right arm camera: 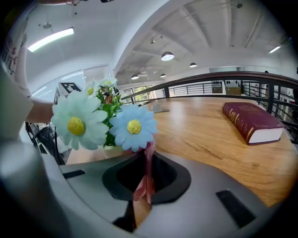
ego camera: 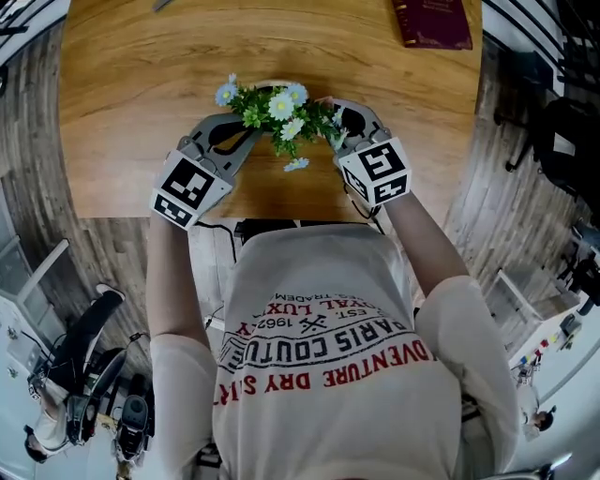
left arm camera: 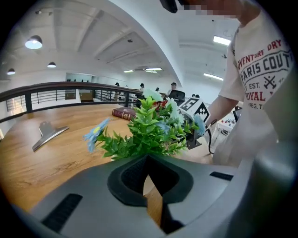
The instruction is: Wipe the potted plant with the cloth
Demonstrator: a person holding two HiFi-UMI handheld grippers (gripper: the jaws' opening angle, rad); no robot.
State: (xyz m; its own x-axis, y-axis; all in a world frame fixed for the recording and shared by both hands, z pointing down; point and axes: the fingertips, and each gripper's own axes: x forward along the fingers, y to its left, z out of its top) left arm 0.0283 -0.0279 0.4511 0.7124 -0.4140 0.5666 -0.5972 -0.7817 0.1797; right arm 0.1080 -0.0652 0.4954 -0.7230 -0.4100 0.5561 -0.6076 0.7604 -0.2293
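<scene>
Printed shirt [ego camera: 319, 375] nearest, then wooden table [ego camera: 141, 84] with red book [ego camera: 433, 21]; left gripper [left arm camera: 148, 160] pinched shut, empty; right gripper [right arm camera: 147, 155] clamps pink cloth [right arm camera: 144, 188] beside potted plant [ego camera: 277, 111].

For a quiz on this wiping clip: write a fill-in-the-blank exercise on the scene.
The right gripper is shut on a pink ____.
The left gripper, jaws shut, holds ____.
In the head view the potted plant stands ____ the two grippers.
The dark red book lies on the wooden ____.
Missing words: cloth; nothing; between; table.
</scene>
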